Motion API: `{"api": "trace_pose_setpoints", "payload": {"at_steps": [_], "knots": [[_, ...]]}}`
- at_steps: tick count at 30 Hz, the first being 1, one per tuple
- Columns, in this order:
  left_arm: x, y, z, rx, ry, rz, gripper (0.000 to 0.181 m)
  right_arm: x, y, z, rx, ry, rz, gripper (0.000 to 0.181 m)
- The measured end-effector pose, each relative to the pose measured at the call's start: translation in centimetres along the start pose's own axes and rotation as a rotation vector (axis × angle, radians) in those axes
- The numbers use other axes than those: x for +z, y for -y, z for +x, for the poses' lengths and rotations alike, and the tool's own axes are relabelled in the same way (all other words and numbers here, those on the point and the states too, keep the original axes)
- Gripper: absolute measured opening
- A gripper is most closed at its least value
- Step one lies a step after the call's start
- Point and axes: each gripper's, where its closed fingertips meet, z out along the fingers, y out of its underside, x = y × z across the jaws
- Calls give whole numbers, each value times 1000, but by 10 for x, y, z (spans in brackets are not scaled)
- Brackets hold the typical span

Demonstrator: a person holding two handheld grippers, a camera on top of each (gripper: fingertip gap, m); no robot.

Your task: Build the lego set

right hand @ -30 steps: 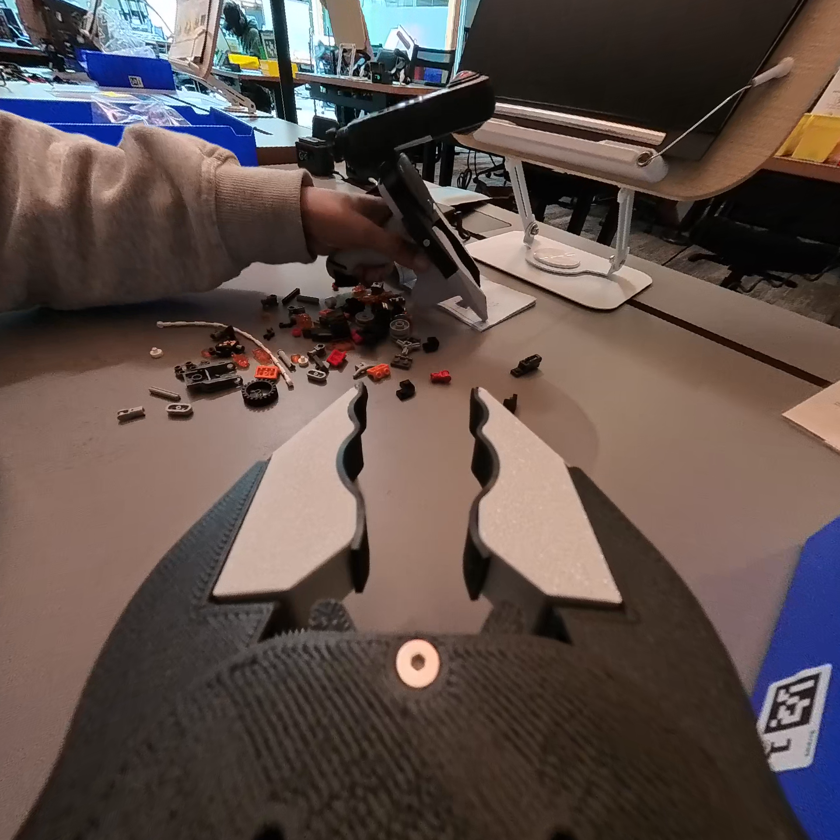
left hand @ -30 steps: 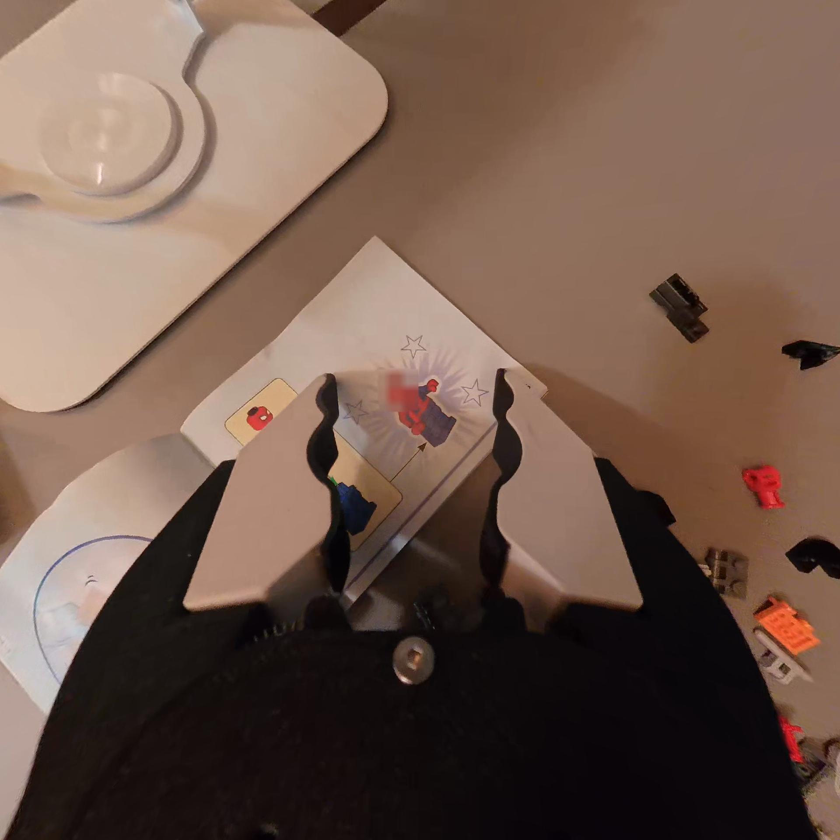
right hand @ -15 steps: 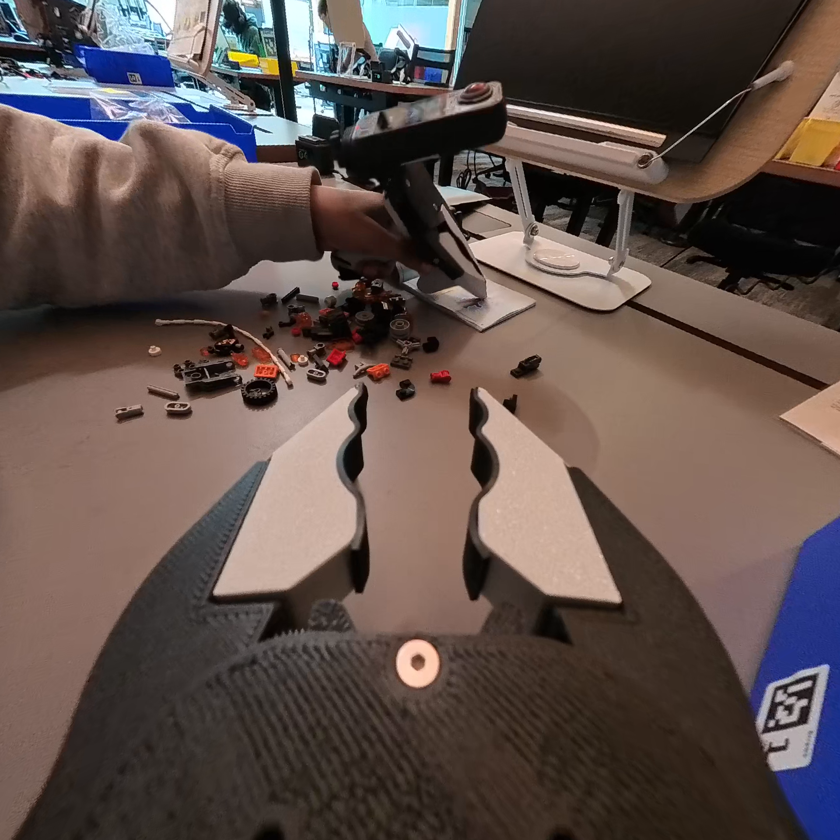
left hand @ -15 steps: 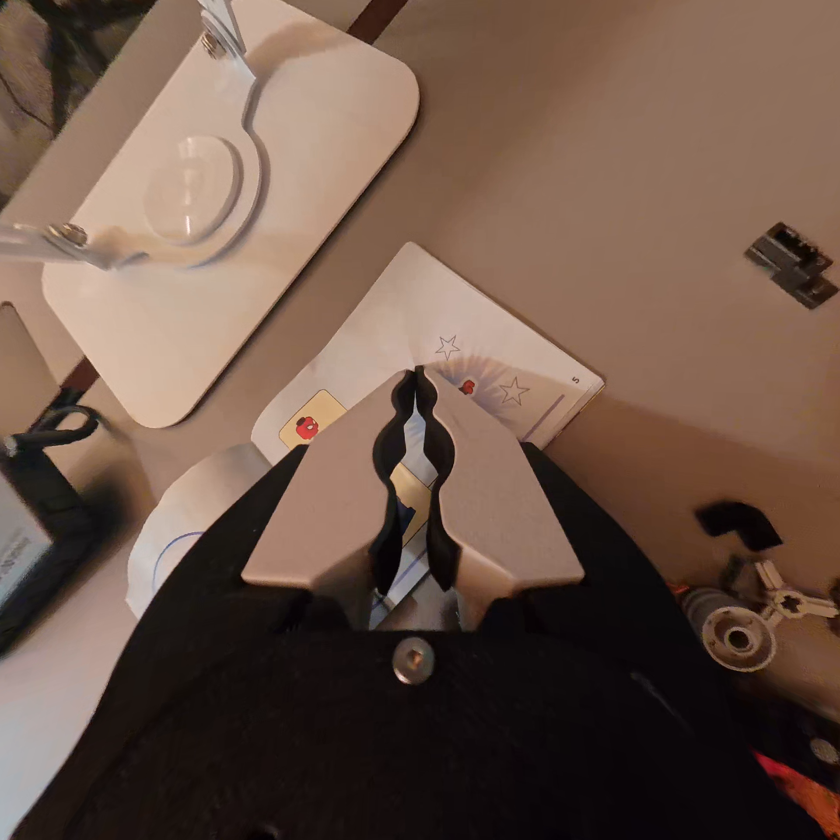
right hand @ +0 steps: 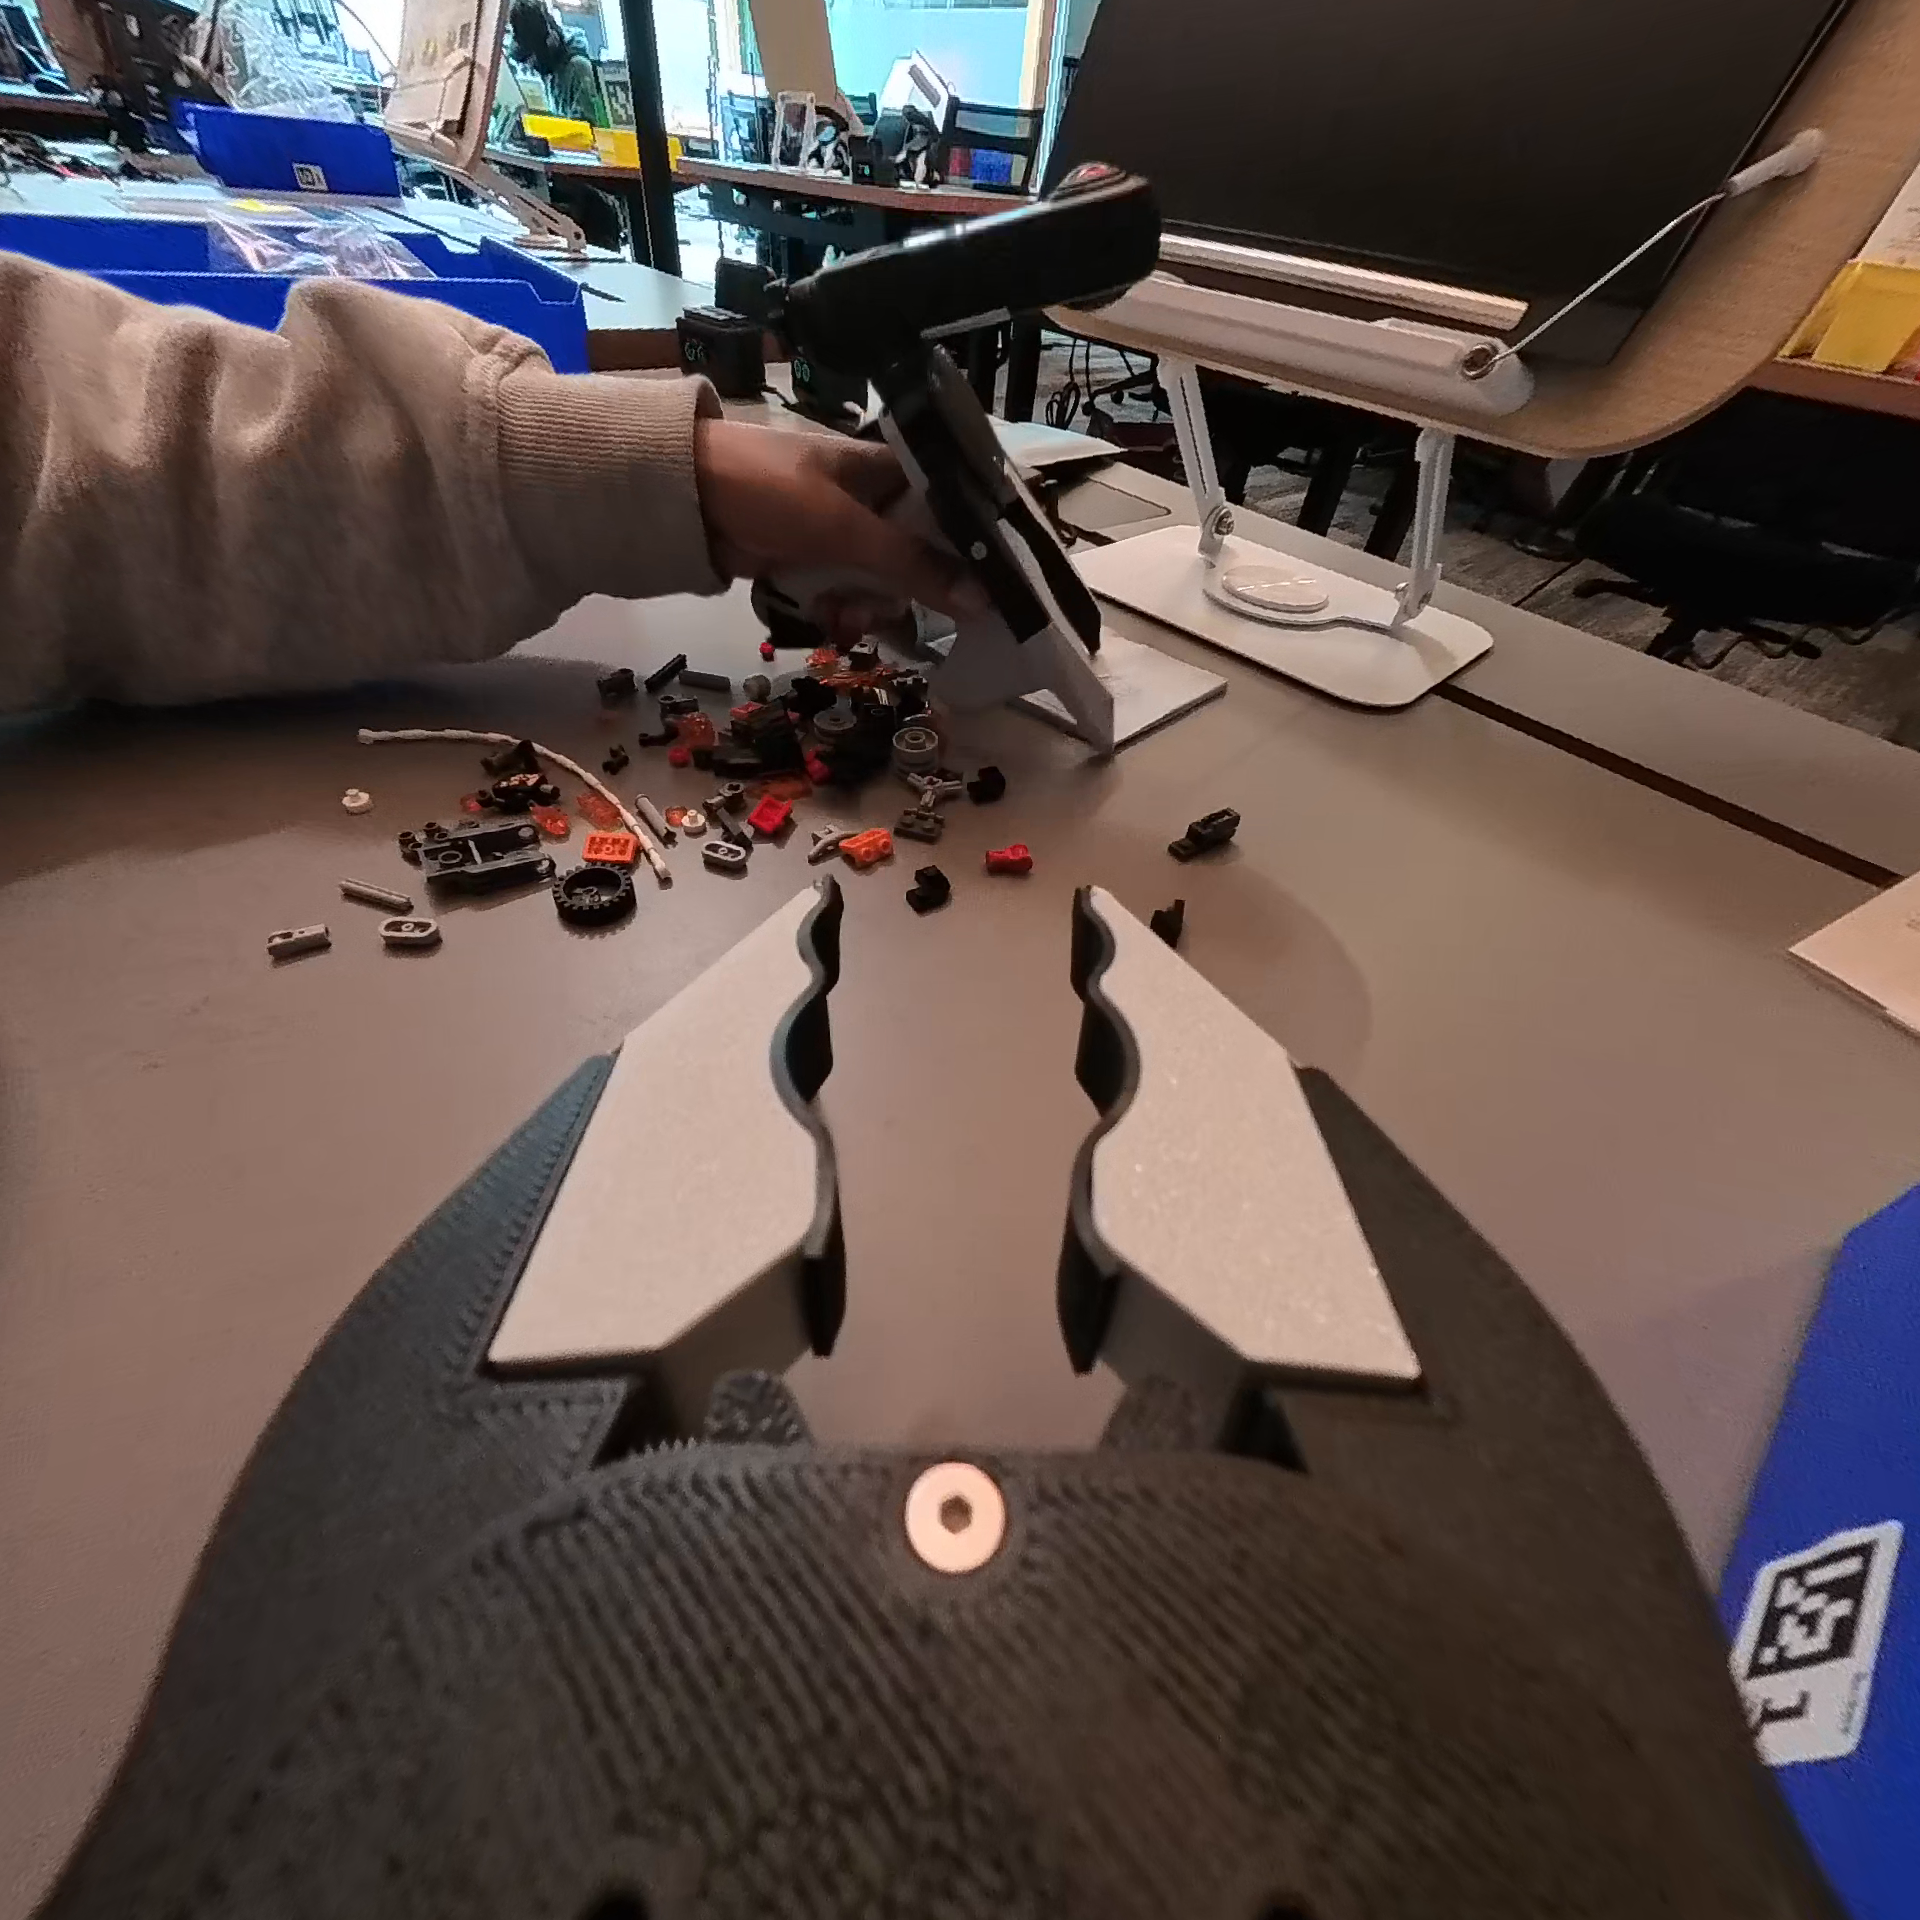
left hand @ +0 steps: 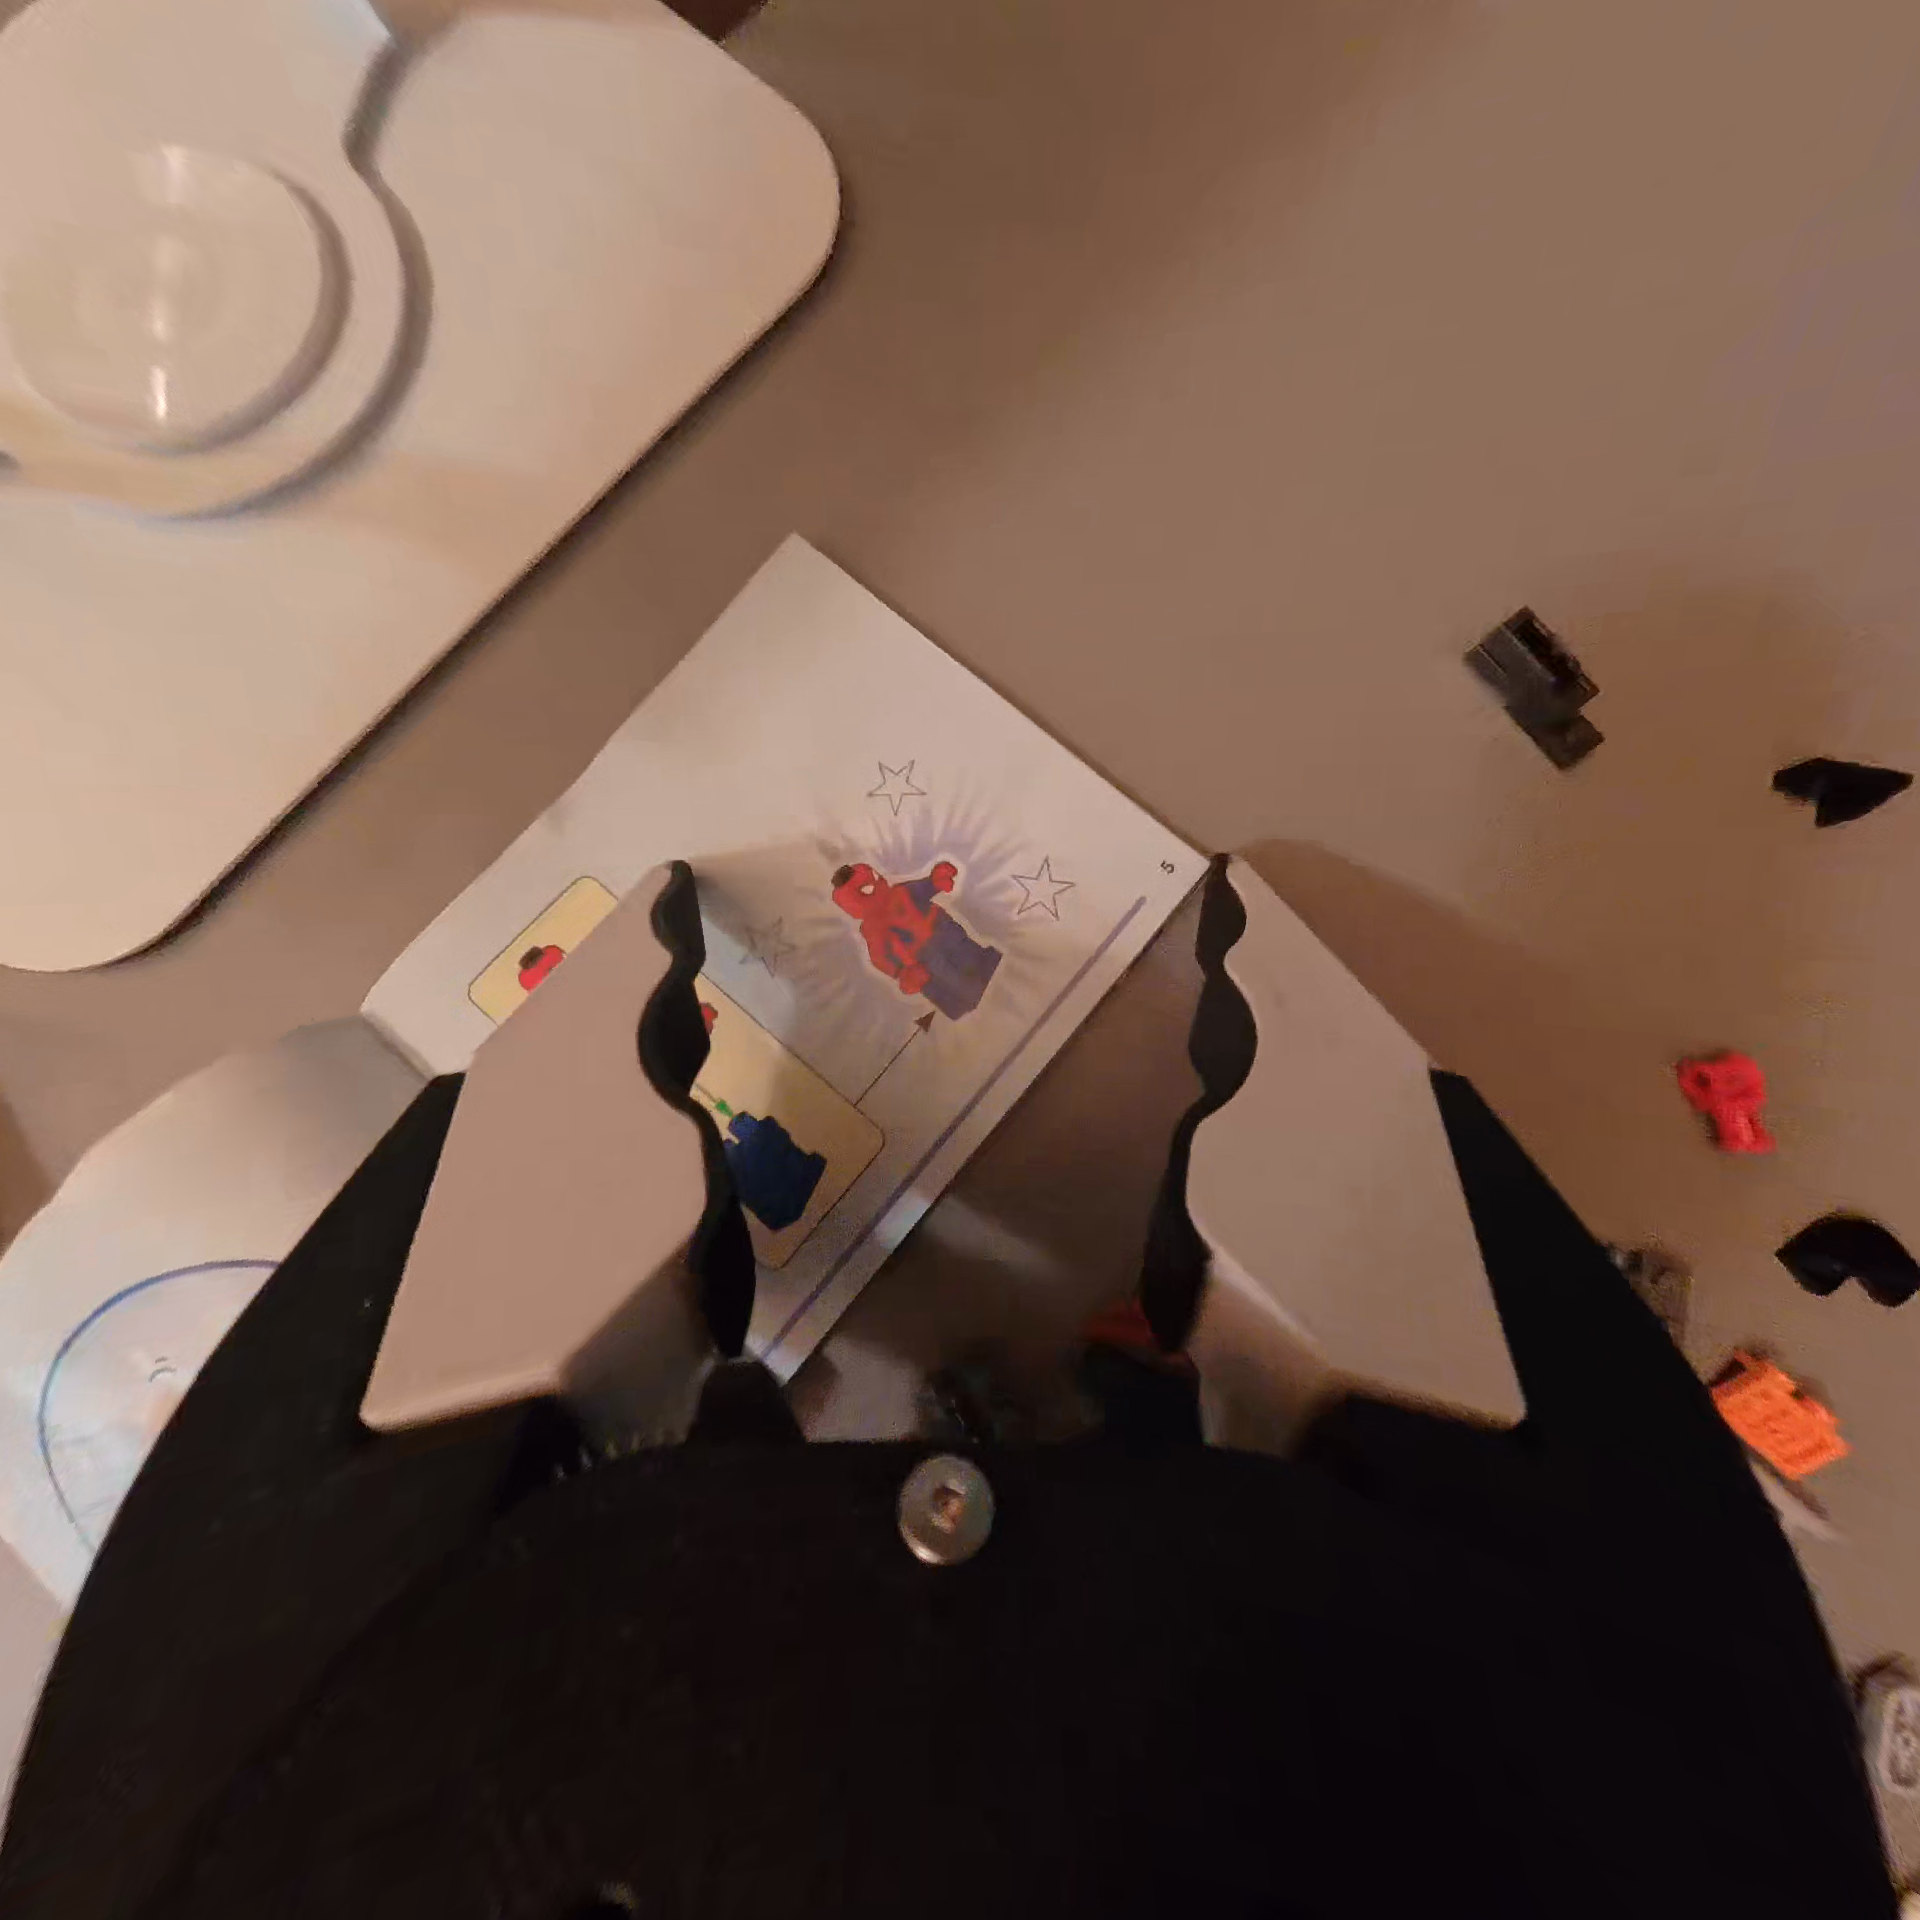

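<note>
My left gripper (left hand: 945,868) is open wide and empty, tilted down over the open instruction booklet (left hand: 831,717) on the brown table. Its left finger covers part of the page. Loose lego pieces lie to its right: a dark grey piece (left hand: 1532,686), a red piece (left hand: 1725,1101), an orange piece (left hand: 1777,1423) and black pieces (left hand: 1849,1257). My right gripper (right hand: 956,896) is open and empty, low over bare table. Ahead of it lie the lego pile (right hand: 810,727) and a black tyre (right hand: 594,891). The right wrist view shows the left gripper (right hand: 1039,623) with its tips at the booklet (right hand: 1153,691).
A white monitor-stand base (left hand: 468,416) lies just beyond the booklet and also shows in the right wrist view (right hand: 1351,655). A person's sleeved arm (right hand: 312,488) reaches in from the left. A blue board with a marker (right hand: 1829,1538) is at the near right, and a paper (right hand: 1870,956) at the right edge. From the left gripper's tips to the dark grey piece (left hand: 1532,686) is close to 6 cm.
The left gripper was open, shut over the booklet half a second ago, and is now open again, wider. The right gripper has not moved.
</note>
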Motion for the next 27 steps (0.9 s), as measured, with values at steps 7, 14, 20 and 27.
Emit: {"api": "trace_pose_setpoints", "payload": {"at_steps": [7,14,20,27], "knots": [[-1,1,8,19,-22,-21,82,0,-1,-1,-1,4,-5,44],[-5,5,6,-63,-91,23,78,-1,-1,-1,0,5,-6,44],[-3,3,-1,0,-23,31,63,-1,-1,0,7,5,-6,44],[-3,0,5,60,-50,-21,78,-1,-2,-1,8,4,-12,44]]}}
